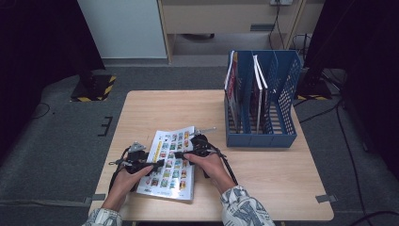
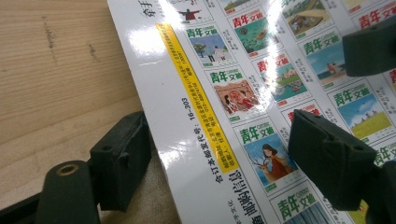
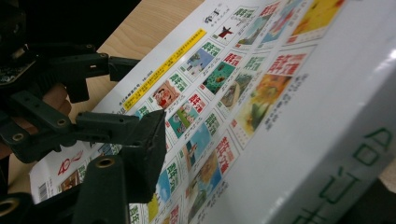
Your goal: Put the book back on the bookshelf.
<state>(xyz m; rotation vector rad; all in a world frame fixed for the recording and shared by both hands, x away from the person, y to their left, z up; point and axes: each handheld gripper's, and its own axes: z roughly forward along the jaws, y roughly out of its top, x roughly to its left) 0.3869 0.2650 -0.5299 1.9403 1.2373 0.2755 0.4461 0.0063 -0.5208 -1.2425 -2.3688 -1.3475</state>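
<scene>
A magazine (image 1: 170, 163) lies flat on the counter (image 1: 263, 174), its back cover of small printed covers facing up, between the two claws. The left claw (image 1: 157, 163) stands spread astride the spine edge, one jaw on bare wood and the other over the cover, pinching nothing. The right claw (image 1: 181, 155) is spread at the opposite side, one jaw above the glossy cover; whether it presses on the paper cannot be told. The likely trouble is slip: the slick cover may slide from the pads, or only the top leaf may lift and crease. Counted: one magazine lying flat, one blue file rack (image 1: 261, 101) beyond the right claw holding about three upright magazines, two claws.
</scene>
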